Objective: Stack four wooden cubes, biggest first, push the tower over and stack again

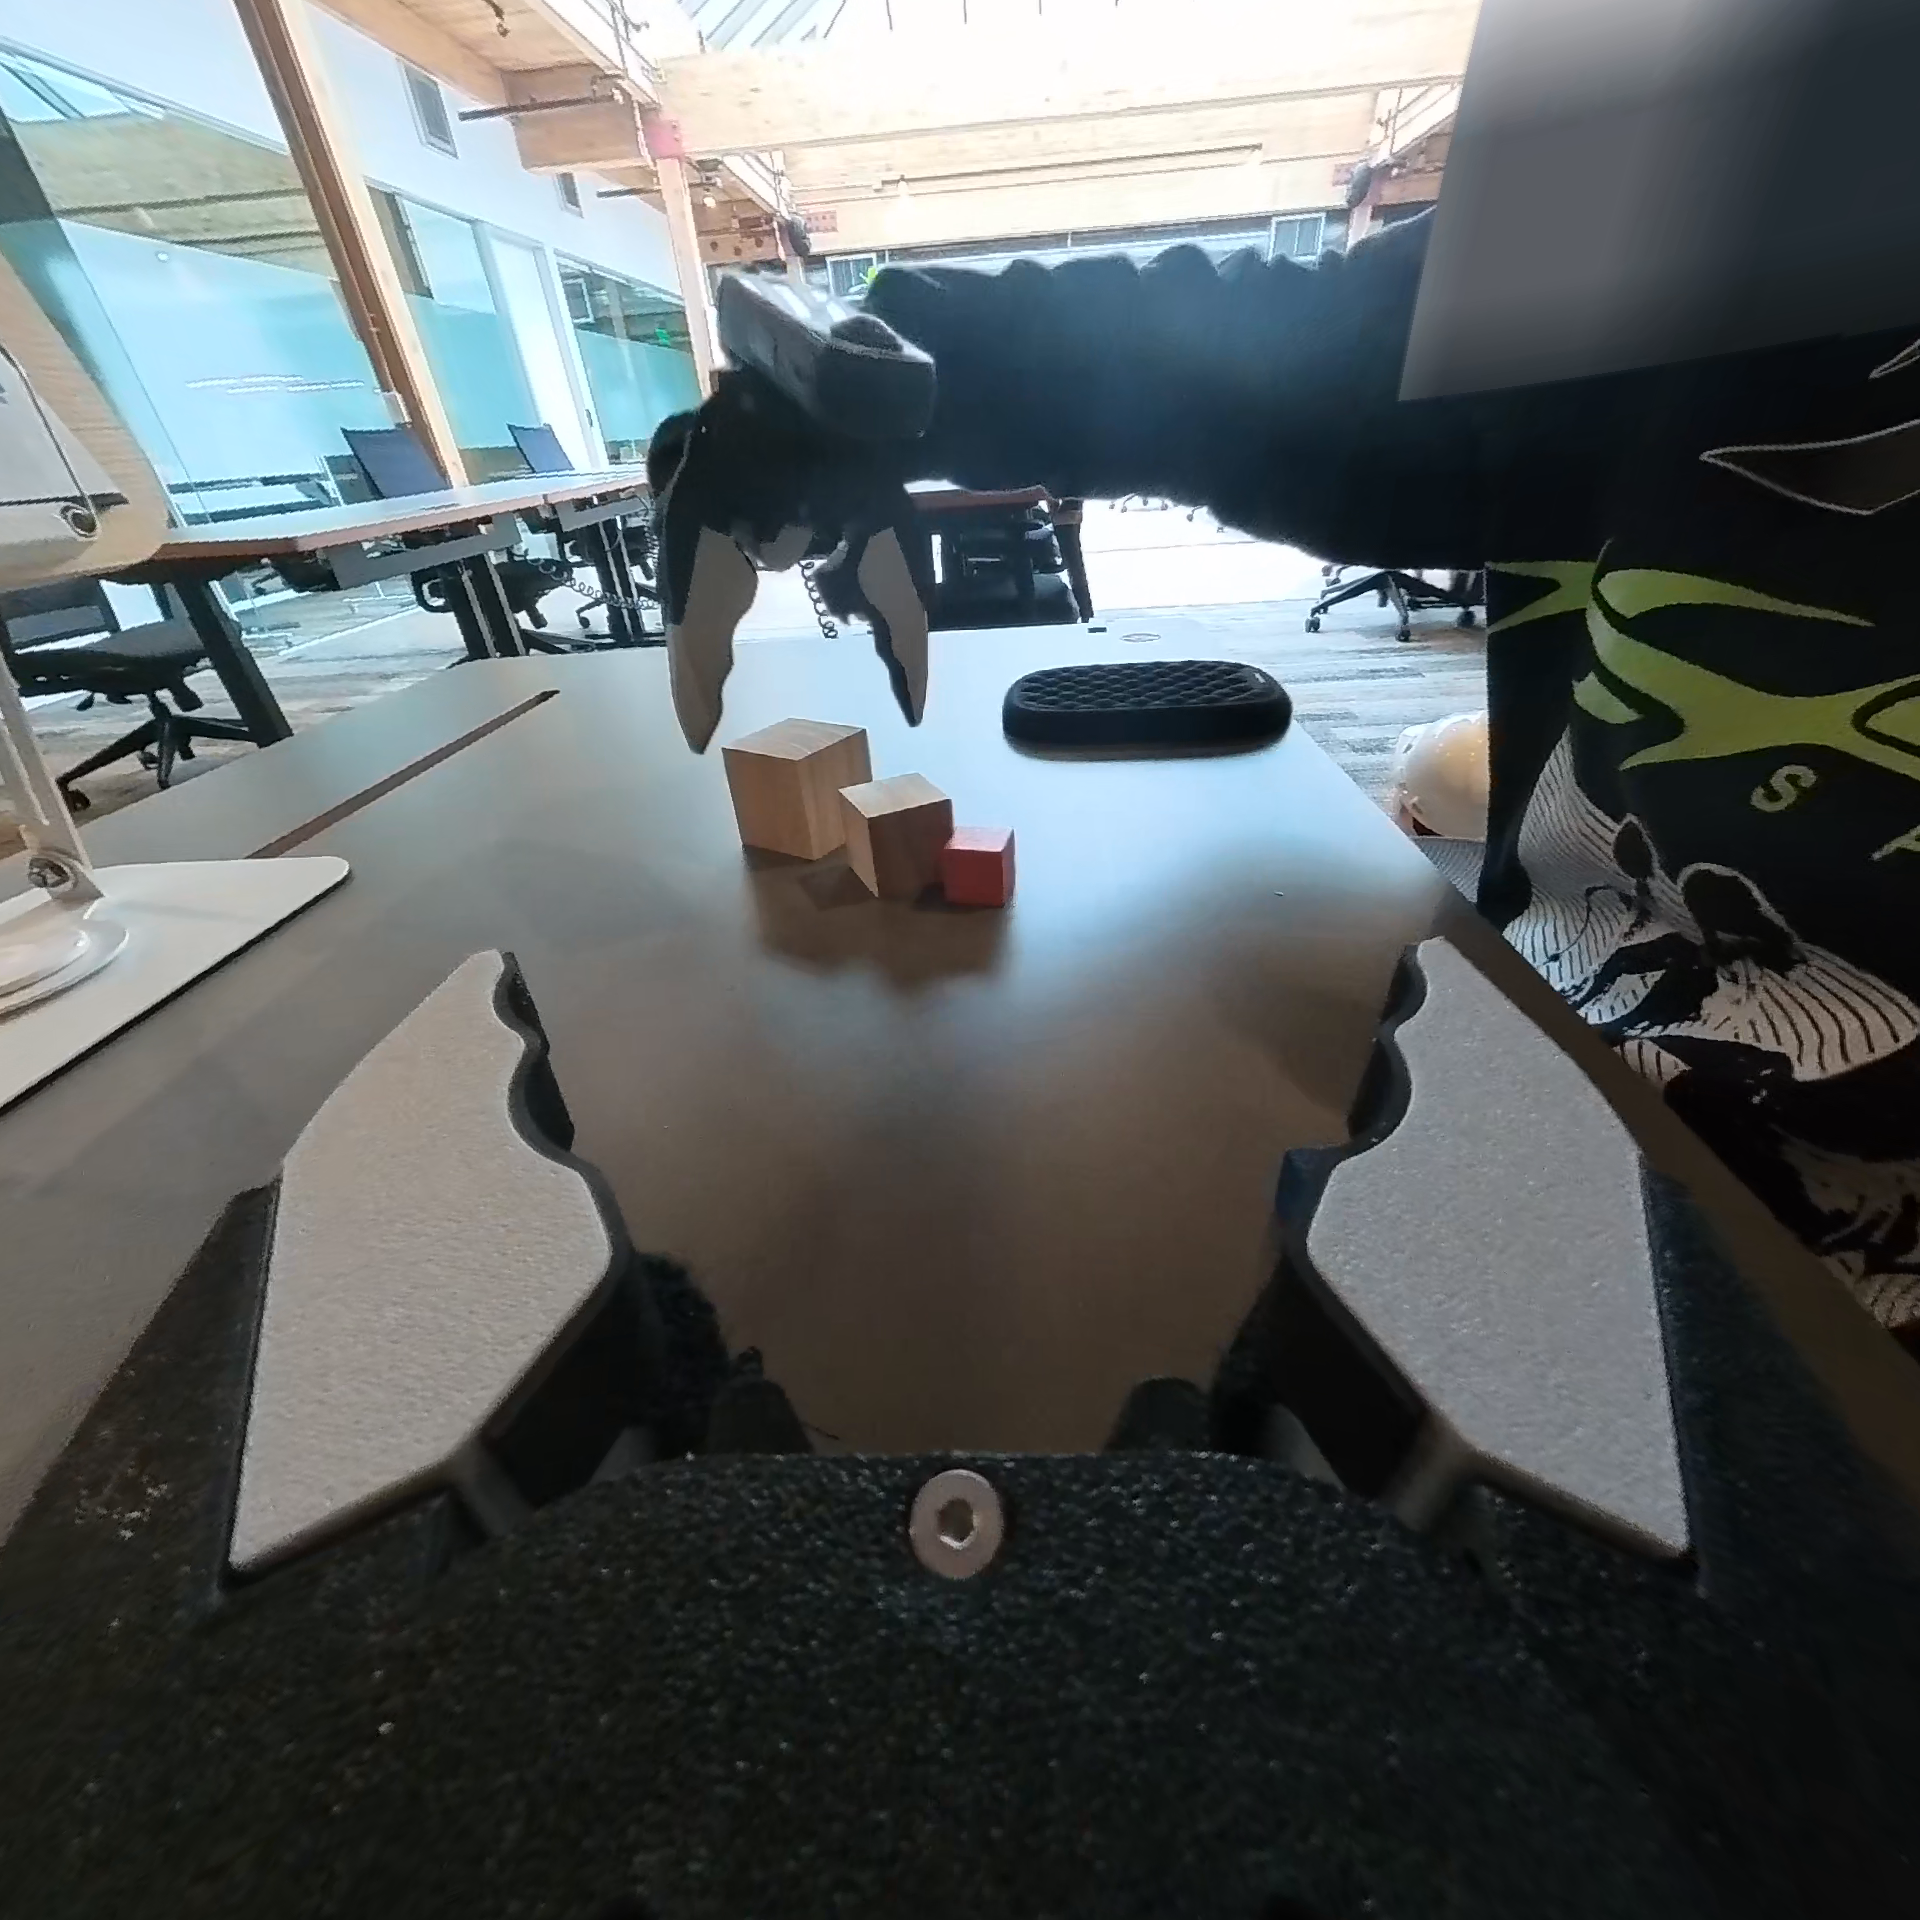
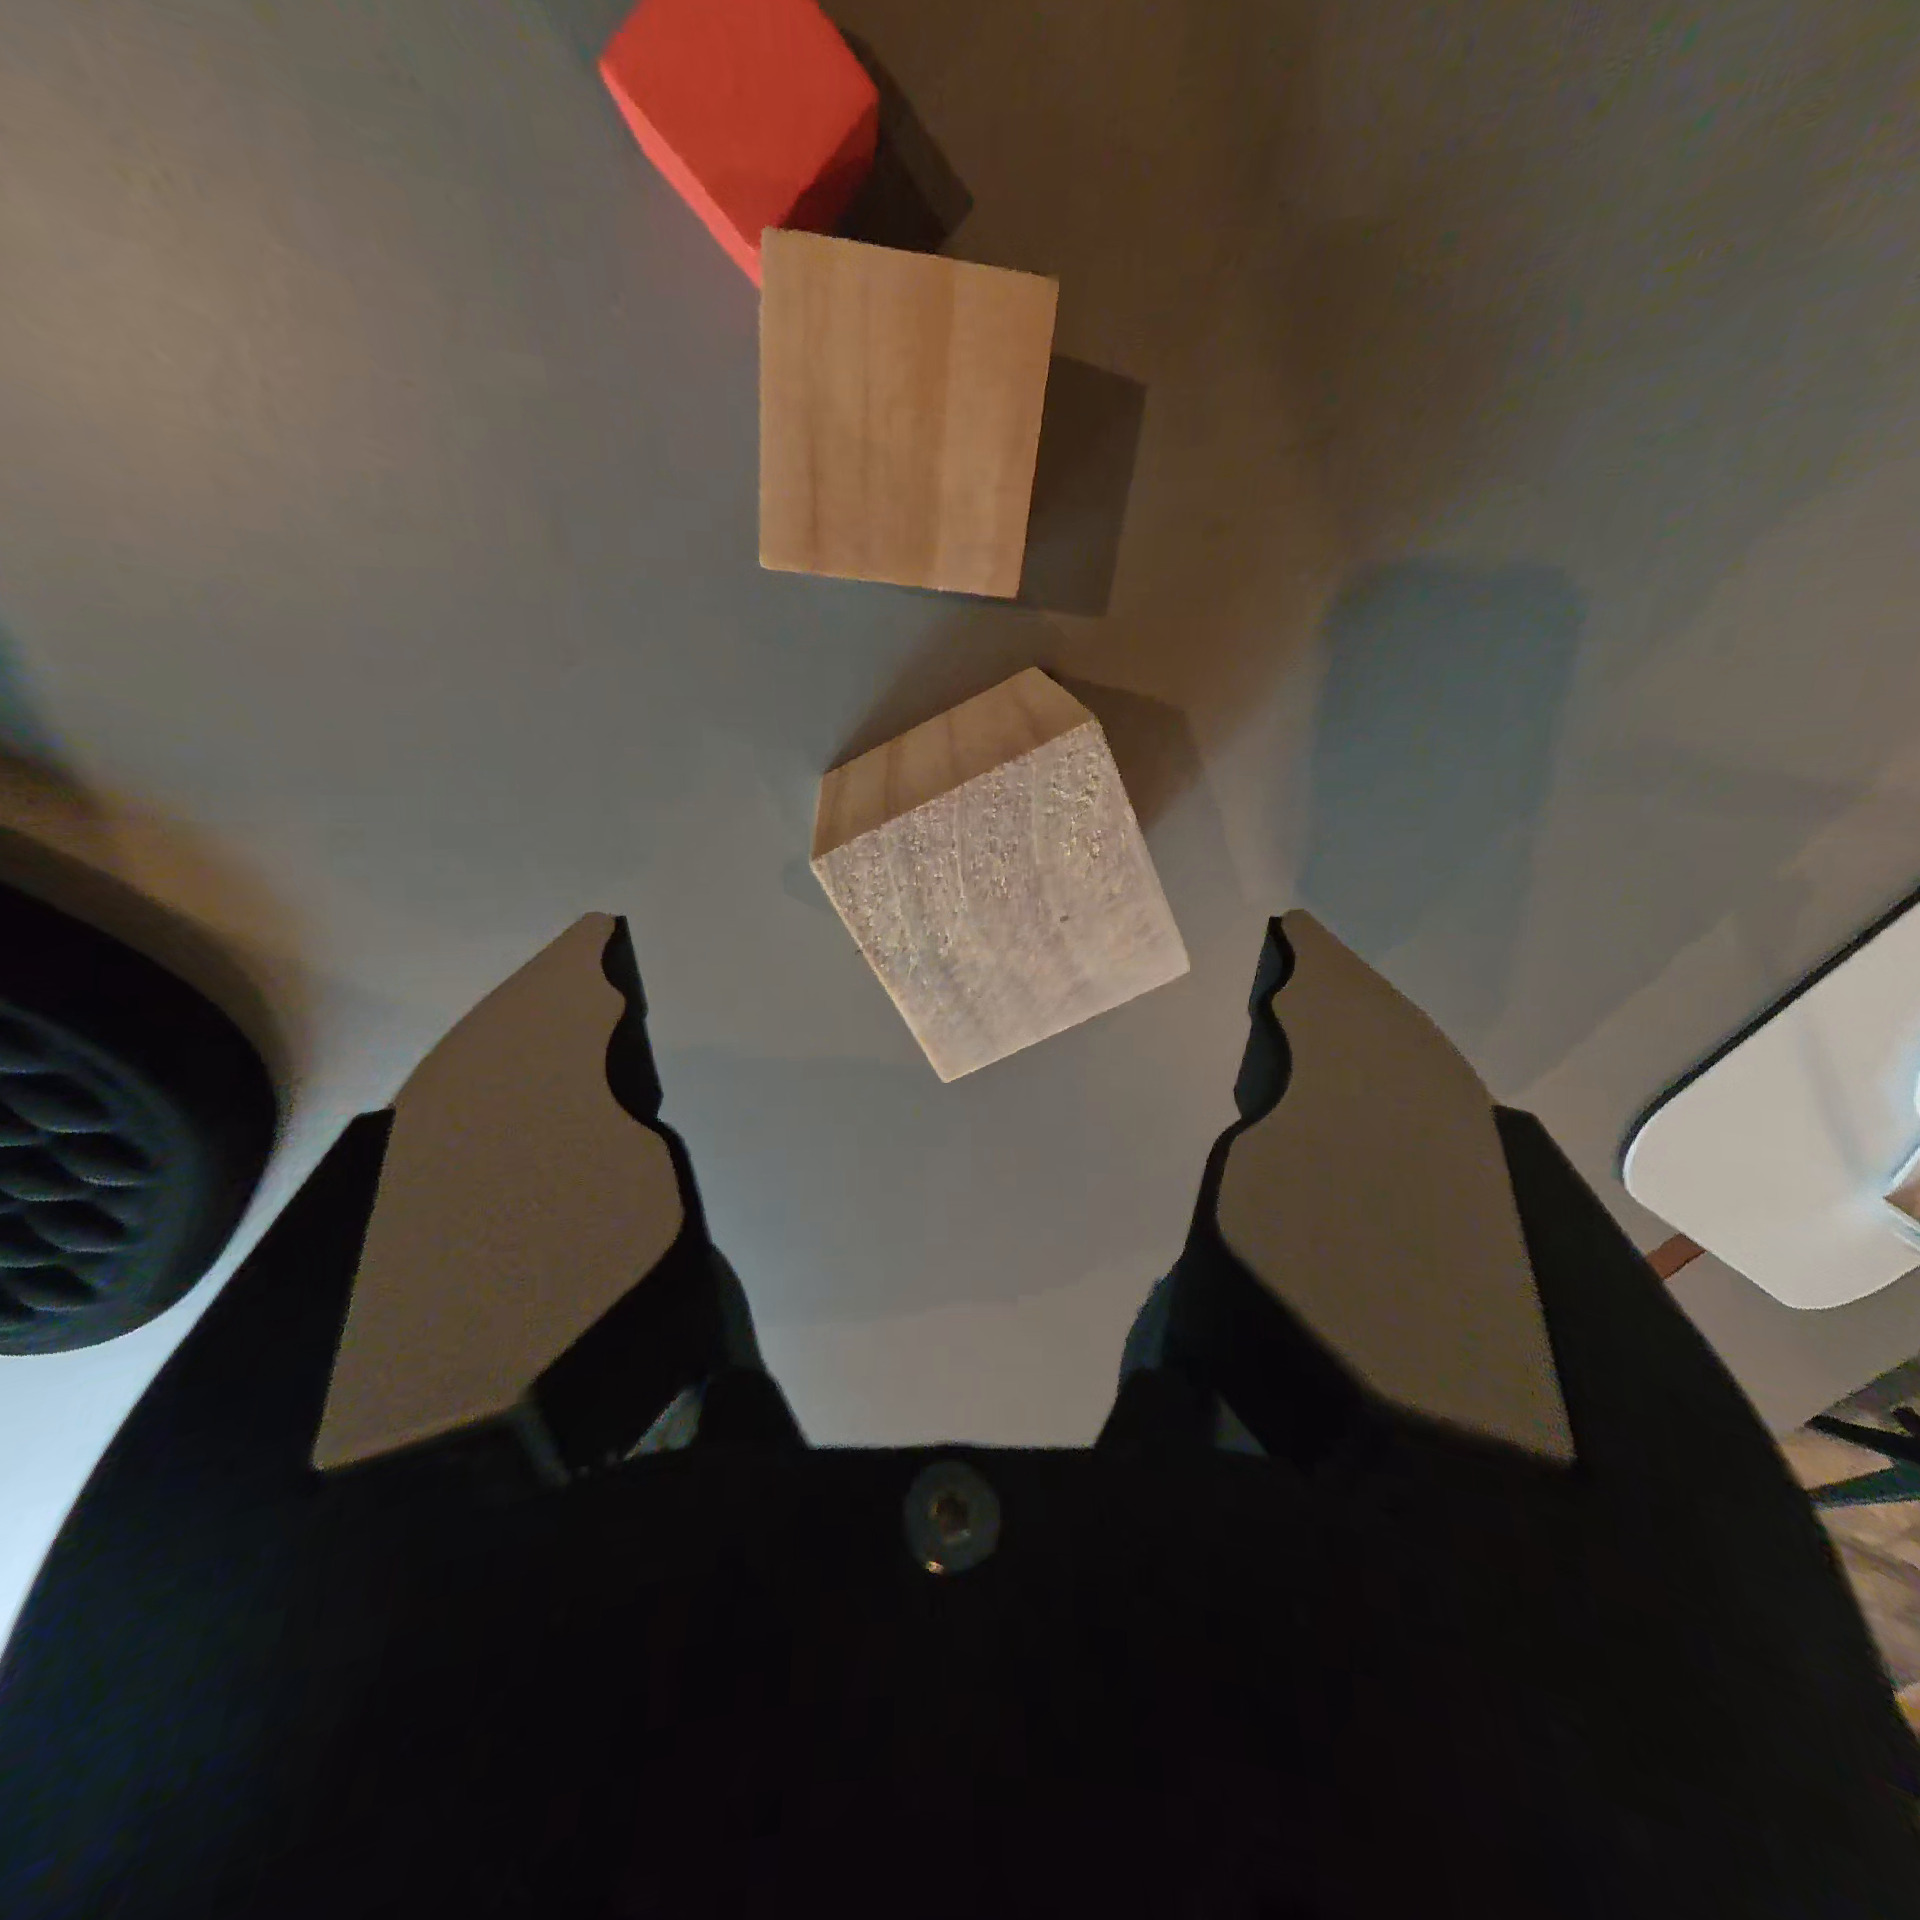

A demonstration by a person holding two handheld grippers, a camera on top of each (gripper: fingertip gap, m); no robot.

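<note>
A: The right gripper (image 2: 945,920) is hovering wide open and empty over the large pale cube (image 2: 997,883). The medium cube (image 2: 899,416) and red cube (image 2: 743,120) are lying just beyond it. A skewed descent risks knocking it into them.

B: The left gripper (image 1: 951,1049), open and empty, is waiting well back. The fourth cube is not showing.

Two pale wood cubes (image 2: 902,416) (image 2: 997,883), one red cube (image 2: 743,125) — dark grey table (image 2: 416,520), black honeycomb-patterned pad (image 1: 1146,701).
</note>
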